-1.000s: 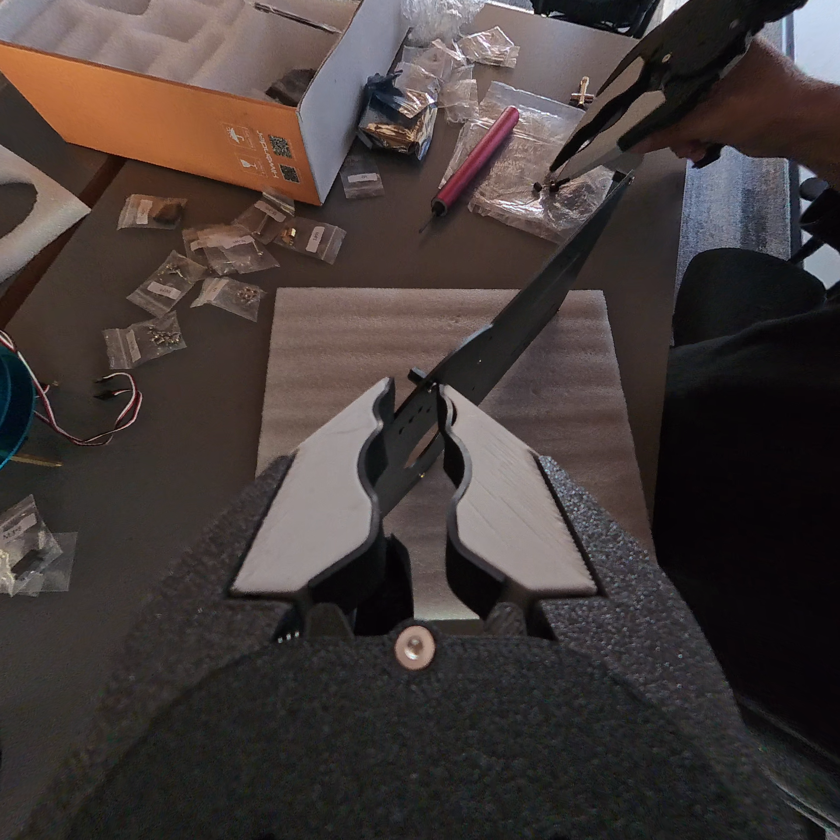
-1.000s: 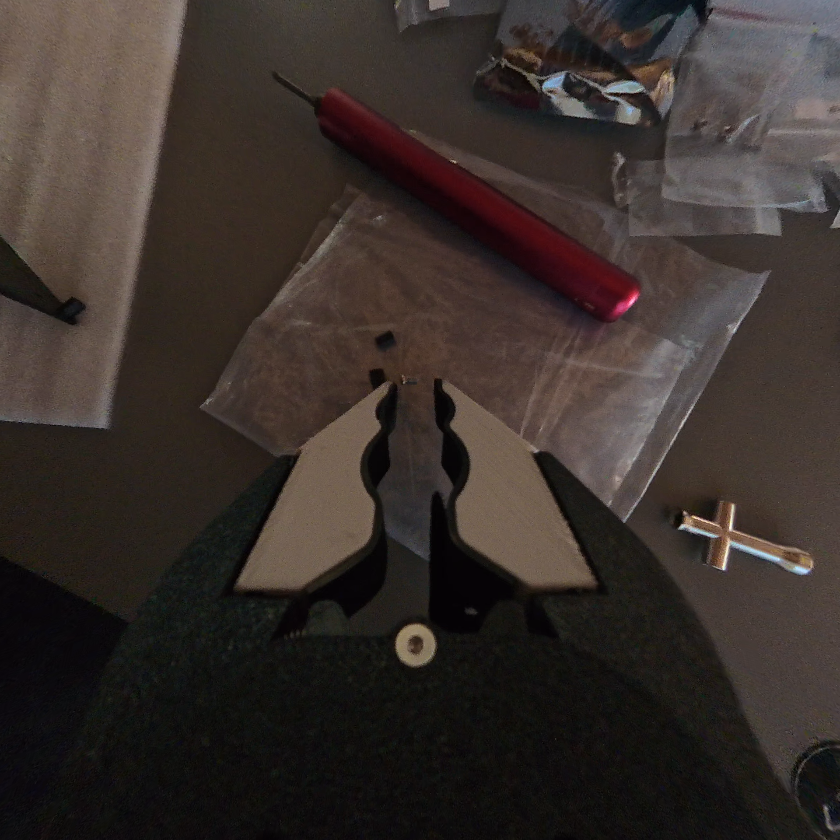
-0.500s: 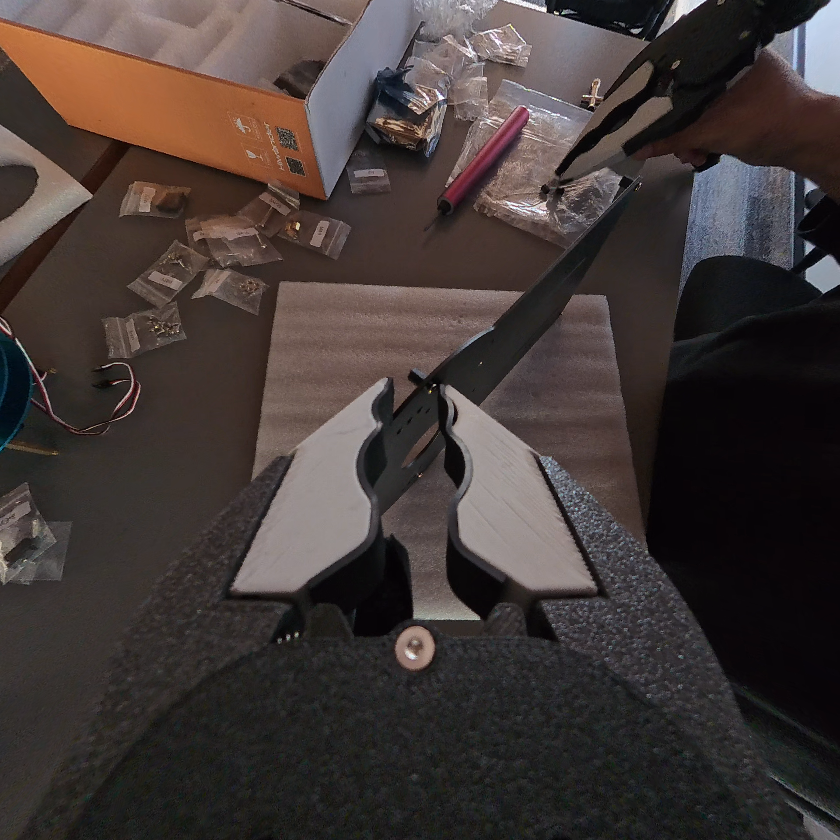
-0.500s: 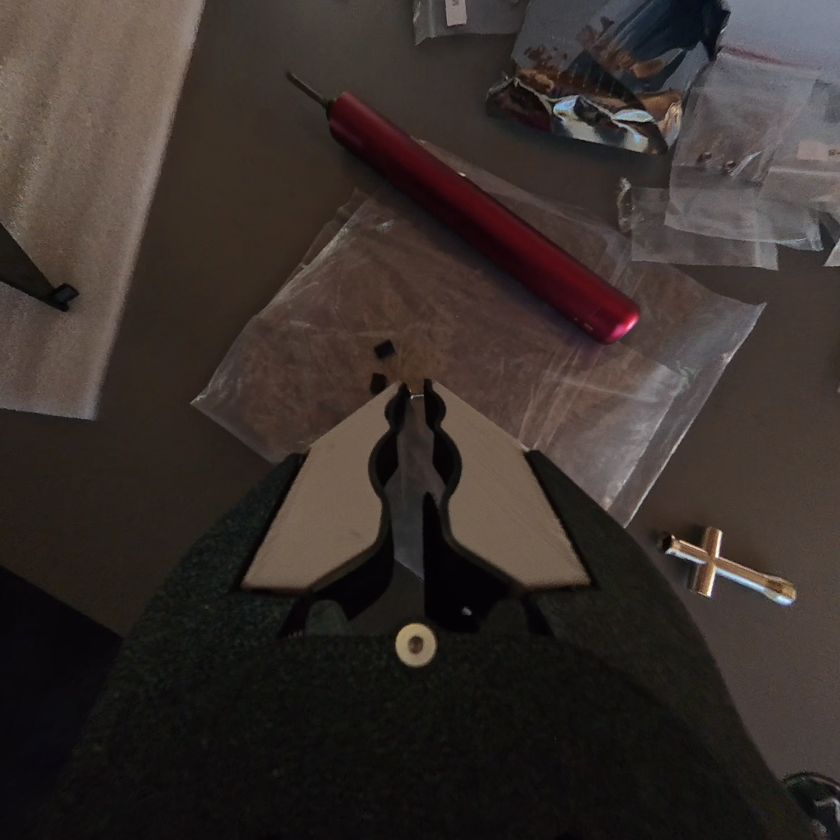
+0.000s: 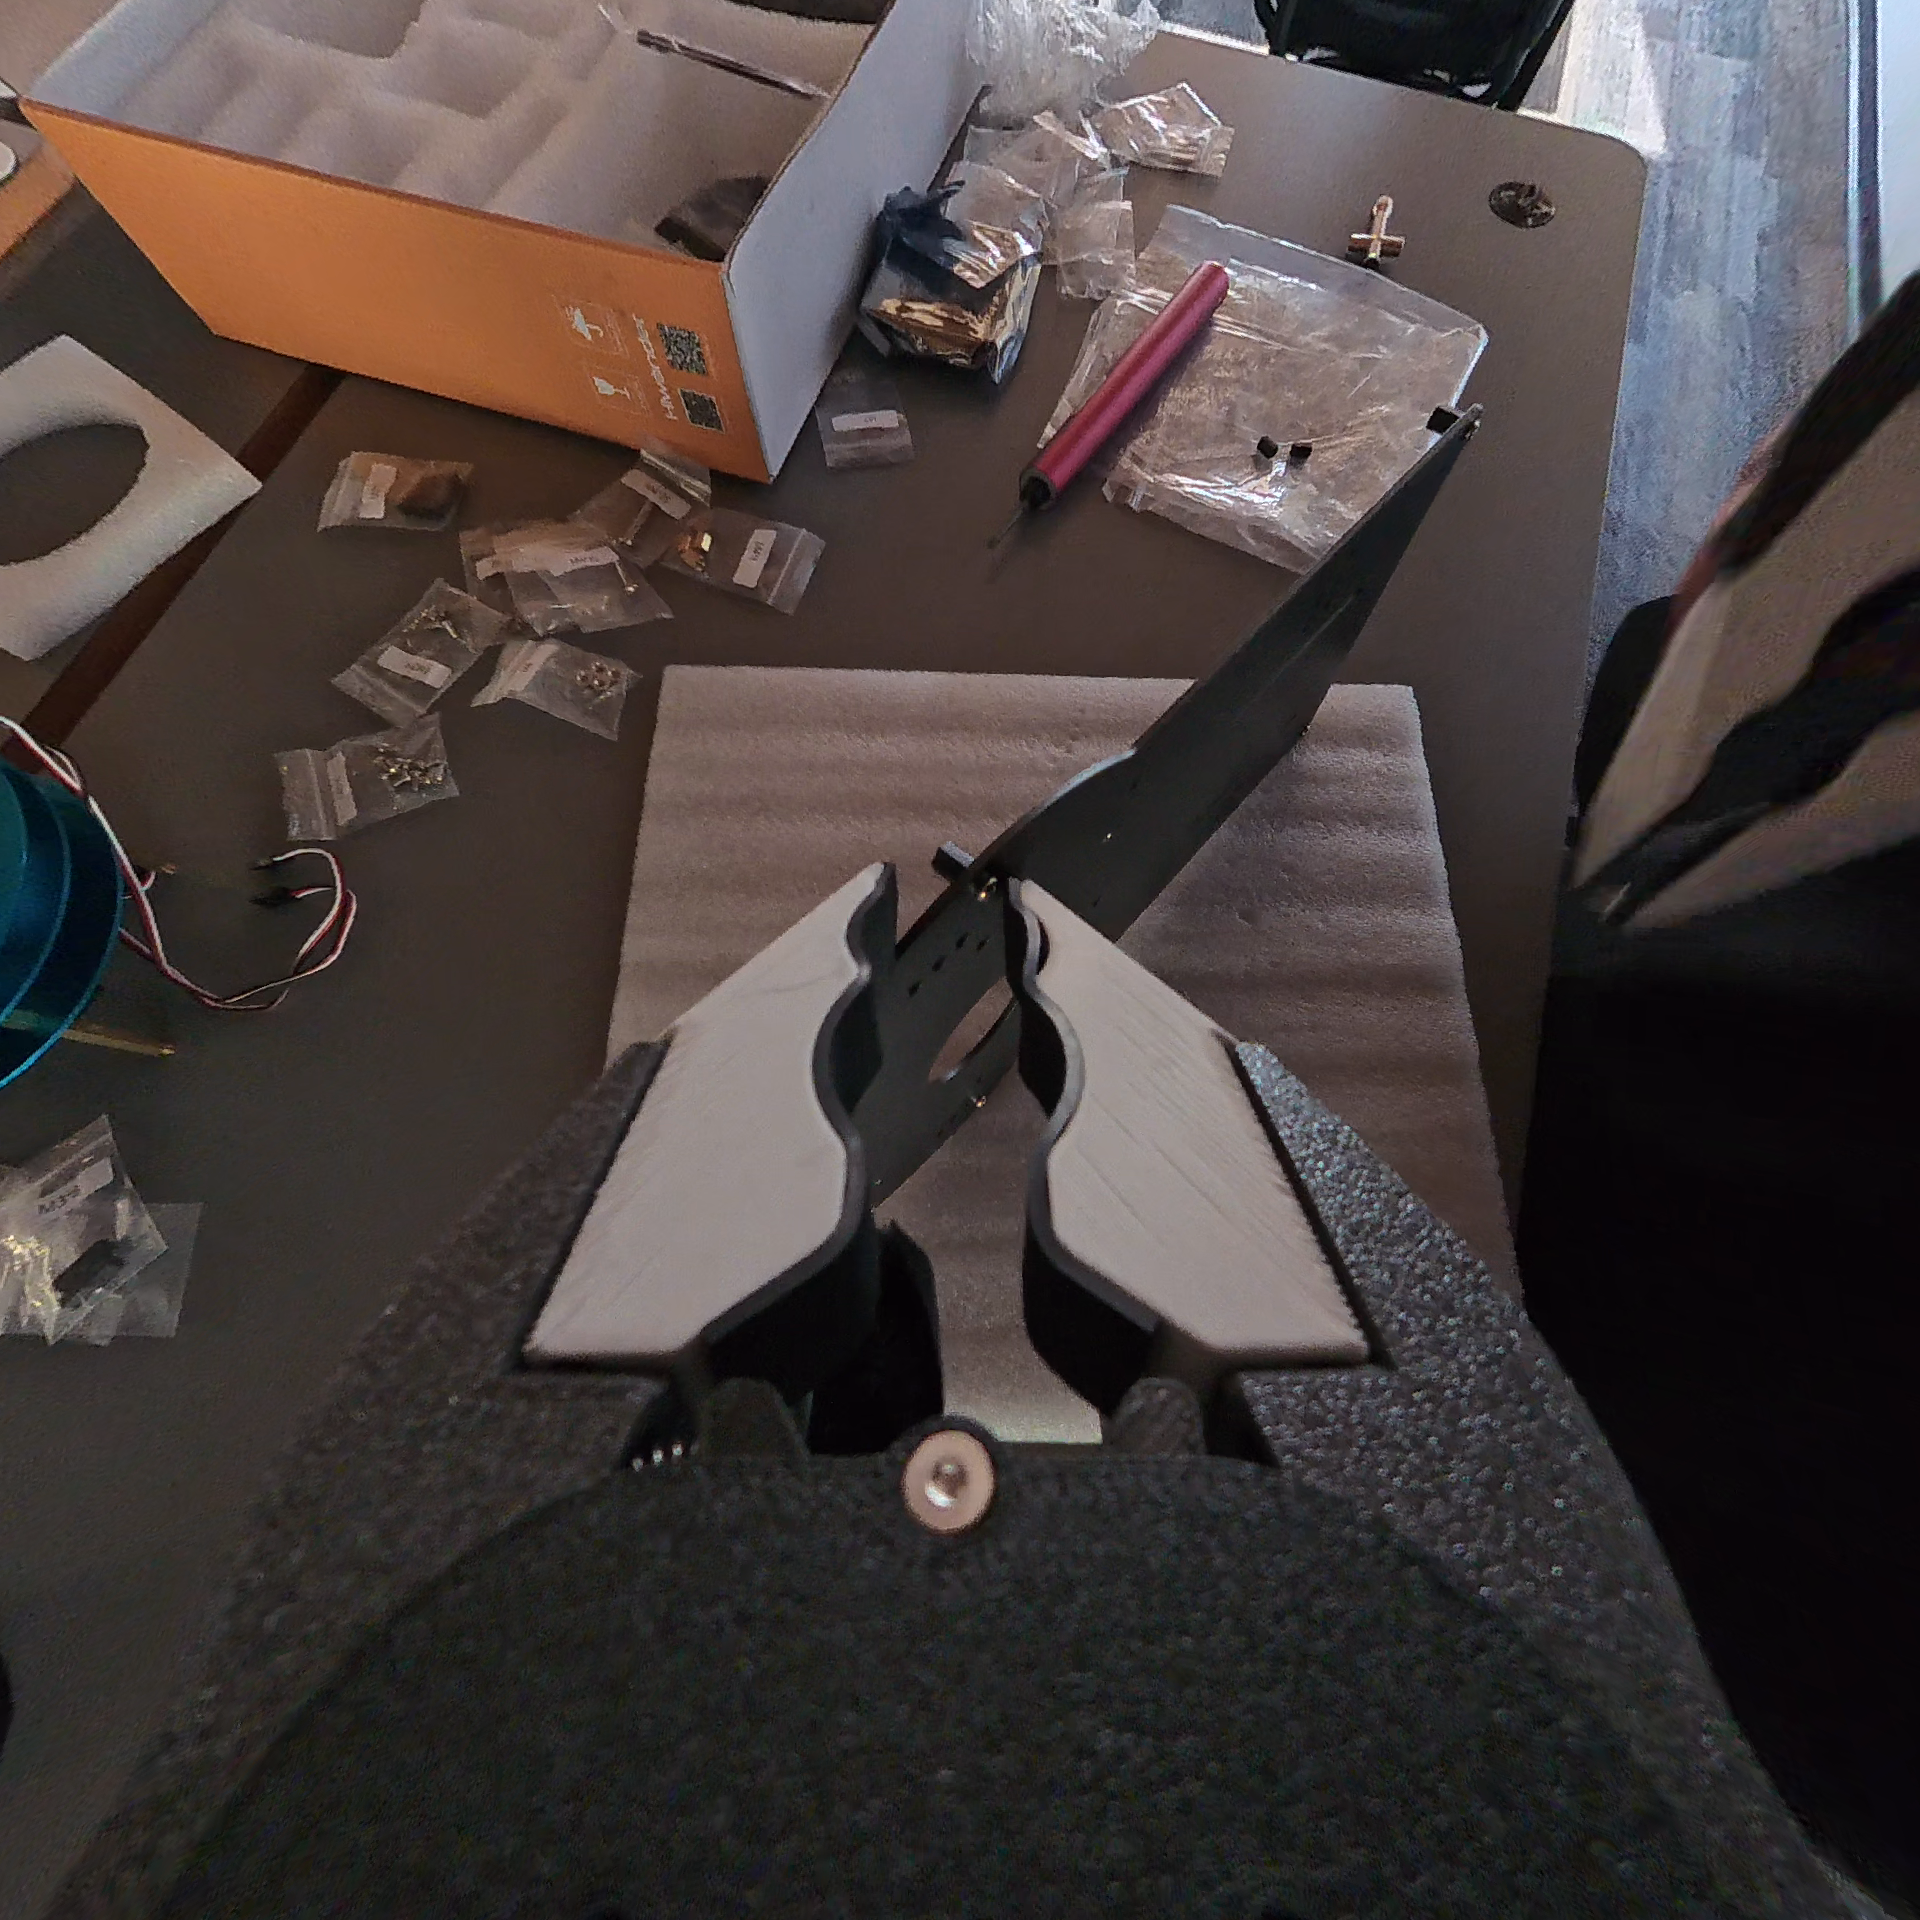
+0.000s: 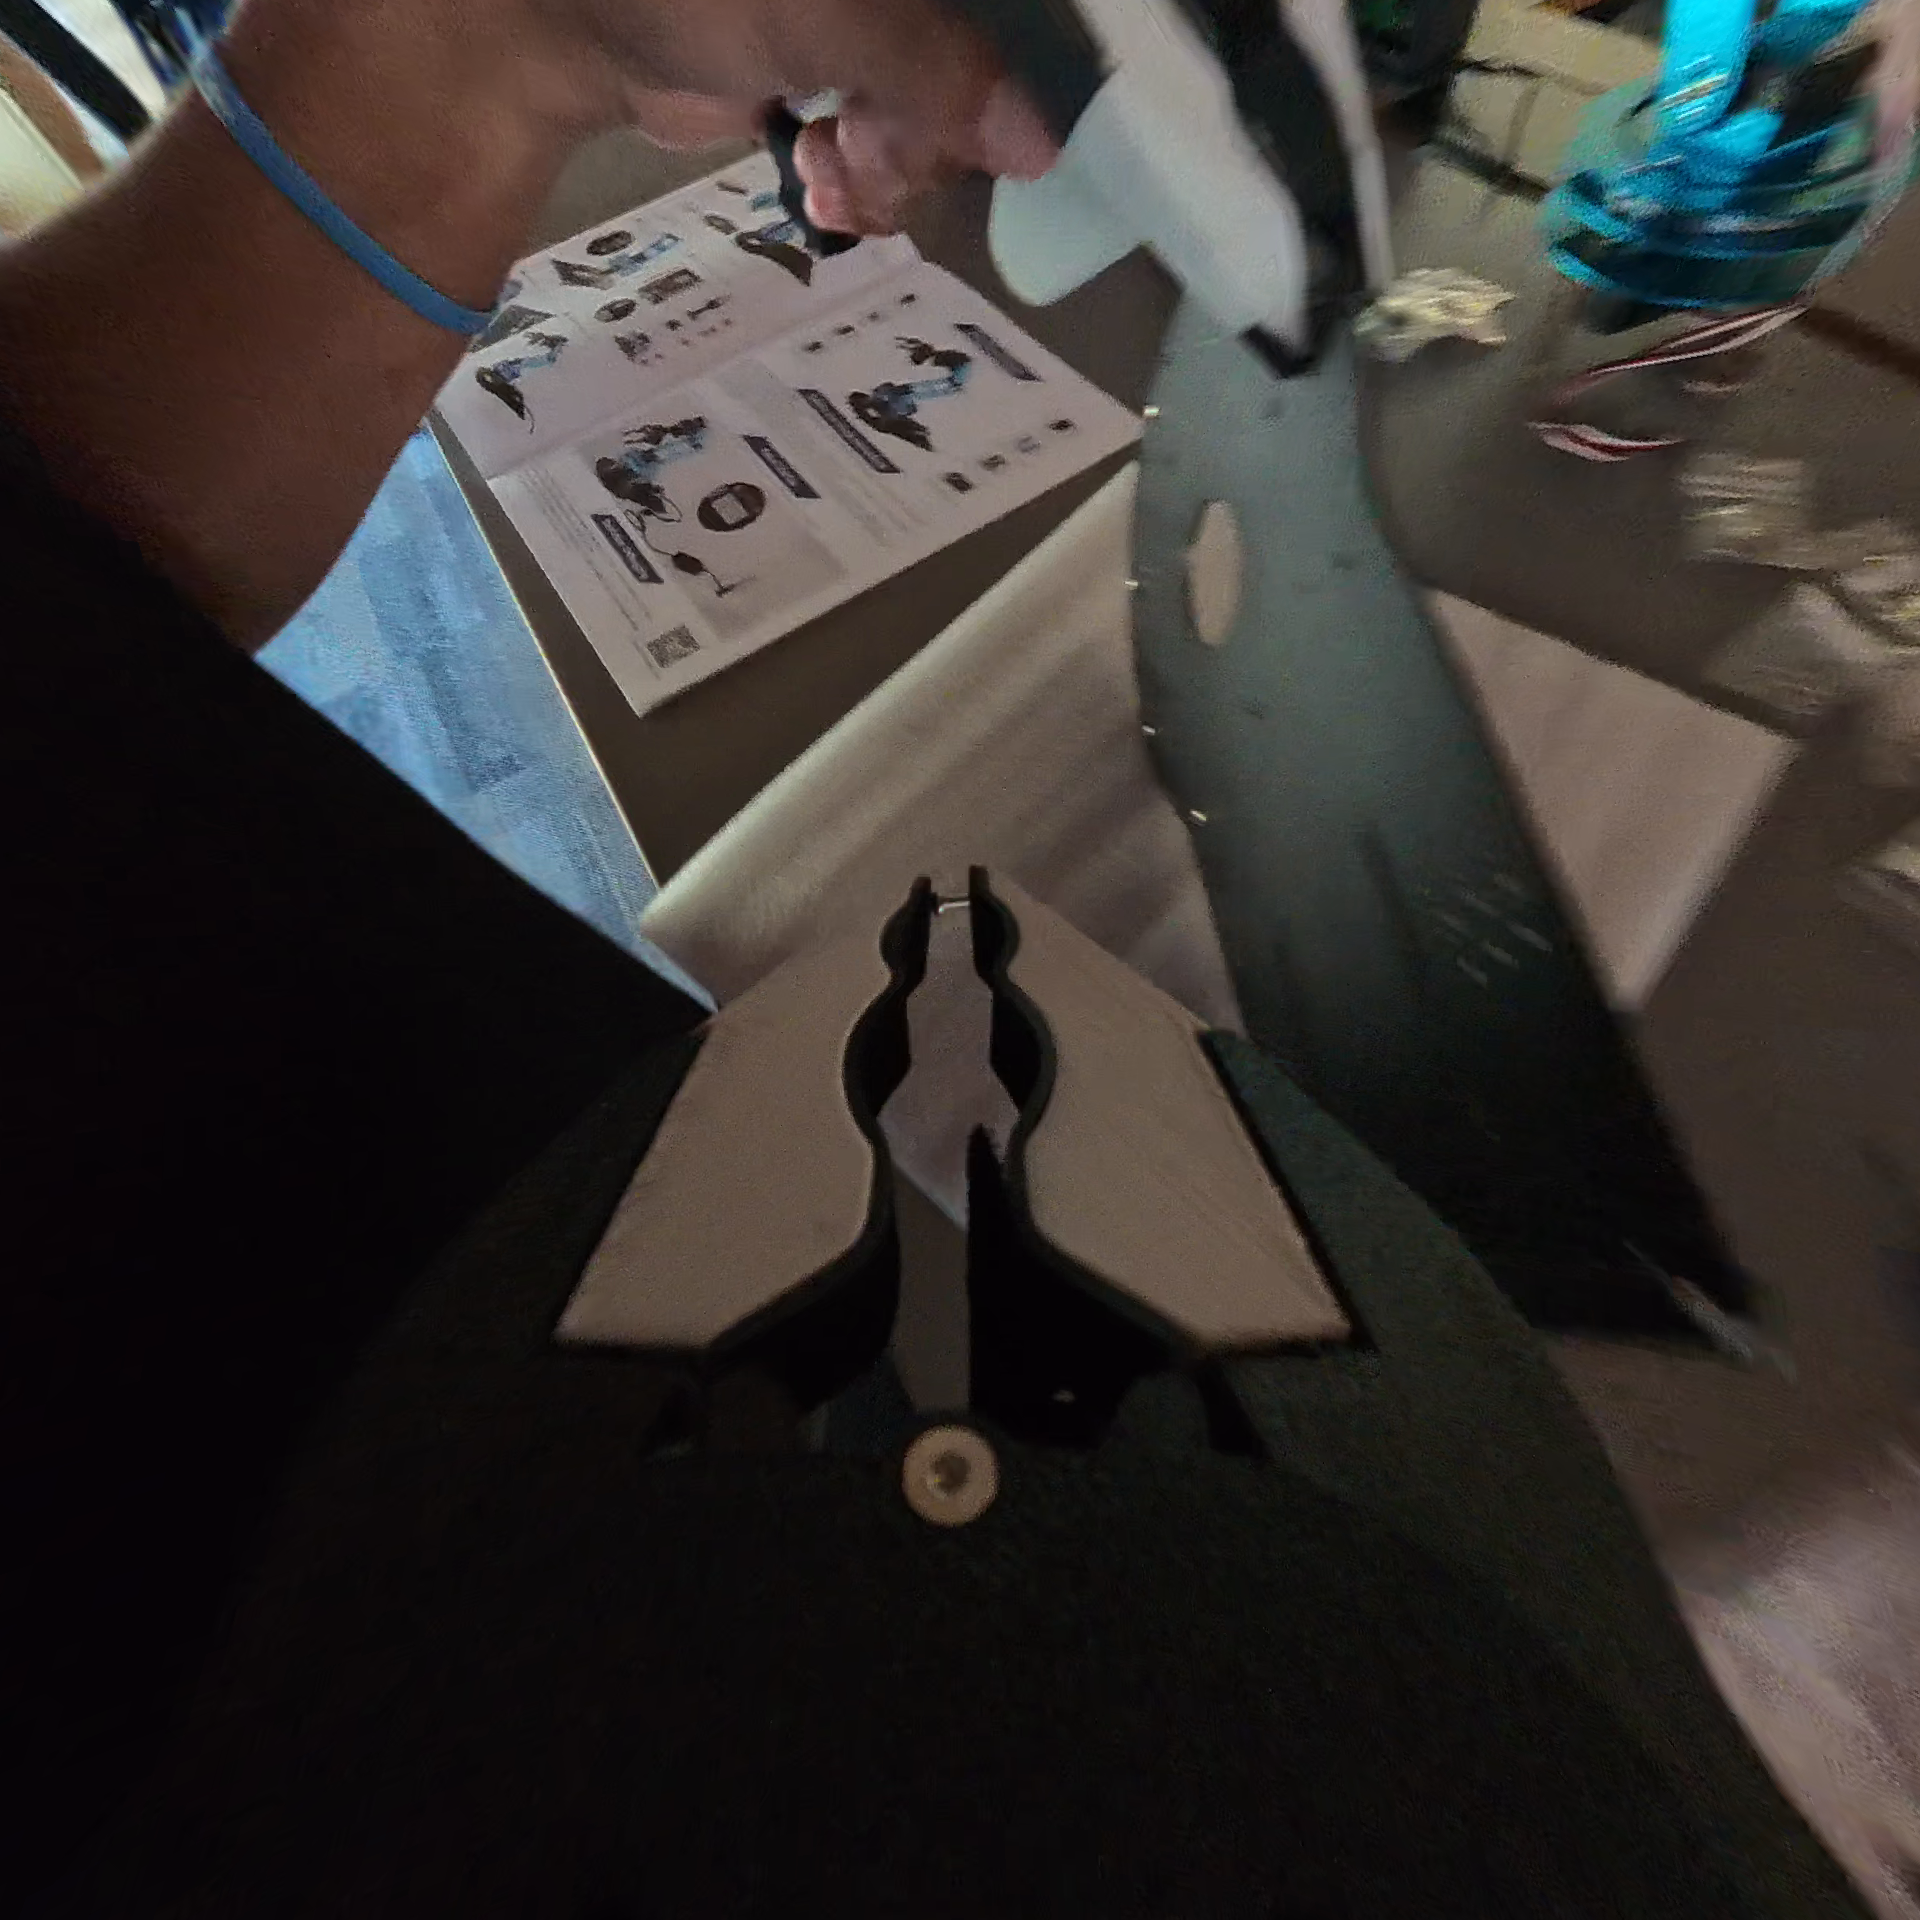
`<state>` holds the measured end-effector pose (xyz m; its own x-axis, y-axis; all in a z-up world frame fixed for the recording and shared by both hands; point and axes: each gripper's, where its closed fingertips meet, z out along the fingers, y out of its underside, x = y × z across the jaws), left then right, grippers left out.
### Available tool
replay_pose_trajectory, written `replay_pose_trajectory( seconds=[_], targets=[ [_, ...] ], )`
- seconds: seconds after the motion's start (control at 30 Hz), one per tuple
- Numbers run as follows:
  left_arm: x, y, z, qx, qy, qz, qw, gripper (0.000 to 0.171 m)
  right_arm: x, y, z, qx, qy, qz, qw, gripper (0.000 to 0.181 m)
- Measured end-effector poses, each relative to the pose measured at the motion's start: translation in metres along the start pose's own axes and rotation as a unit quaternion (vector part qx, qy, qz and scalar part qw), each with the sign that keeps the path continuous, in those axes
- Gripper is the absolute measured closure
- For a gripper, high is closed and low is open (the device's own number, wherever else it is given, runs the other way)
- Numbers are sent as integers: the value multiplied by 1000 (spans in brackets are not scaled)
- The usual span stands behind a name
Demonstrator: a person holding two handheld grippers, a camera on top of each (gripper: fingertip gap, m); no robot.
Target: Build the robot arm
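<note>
My left gripper (image 5: 951,883) is shut on a long flat black plate (image 5: 1247,686). It holds the plate tilted up to the right above a white foam sheet (image 5: 831,769). My right gripper (image 6: 948,899) is shut on a tiny silver screw (image 6: 951,904) pinched at its tips. It hangs over the near edge of the foam sheet (image 6: 935,748), just left of the black plate (image 6: 1299,727). It also shows blurred at the right edge of the left wrist view (image 5: 1756,675). The left gripper's white fingers (image 6: 1143,177) grip the plate's far end.
An orange box (image 5: 416,260) stands at the back left. A red screwdriver (image 5: 1127,384) lies on a clear plastic bag (image 5: 1330,343) with small black parts (image 5: 1283,449). Small bags of screws (image 5: 540,623), a blue object (image 5: 42,914) with wires and a leaflet (image 6: 779,436) lie around. The left gripper's tips are roughly 15 cm from the right gripper's. The right gripper is farther from the blue object (image 5: 42,914), some 45 cm, than the left, some 30 cm.
My right gripper shut on the tiny screw on the plastic bag, lifted it and swung over beside the black plate. My left gripper kept its hold on the plate.
</note>
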<state>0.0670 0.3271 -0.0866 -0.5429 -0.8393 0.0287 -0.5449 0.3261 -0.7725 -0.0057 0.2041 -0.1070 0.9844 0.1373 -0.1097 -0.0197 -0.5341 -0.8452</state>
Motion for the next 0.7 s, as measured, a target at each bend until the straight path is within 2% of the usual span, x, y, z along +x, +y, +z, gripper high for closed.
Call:
replay_pose_trajectory(
  seconds=[0.17, 0.27, 0.33, 0.47, 0.57, 0.7],
  targets=[
    [1, 1, -1, 1, 3, 8, 1000, 151, -10, 18, 110, -51, -21, -21, 998, 175],
    [1, 1, -1, 0, 2, 12, 1000, 152, -5, 33, 142, -88, 4, -51, 995, 174],
    [0, 0, 0, 4, 2, 12, 1000, 150, -2, 51, 150, -135, 9, -29, 990, 168],
    [0, 0, 0, 17, 1, 8, 1000, 151, -2, 36, 120, -85, 10, 25, 996, 155],
    [1, 0, -1, 27, 1, 7, 1000, 151, 3, 8, 68, -28, 32, 39, 998, 155],
    [2, 0, -2, 22, -2, 10, 1000, 150, 32, -7, -11, -10, 104, 13, 994, 154]
  ],
)
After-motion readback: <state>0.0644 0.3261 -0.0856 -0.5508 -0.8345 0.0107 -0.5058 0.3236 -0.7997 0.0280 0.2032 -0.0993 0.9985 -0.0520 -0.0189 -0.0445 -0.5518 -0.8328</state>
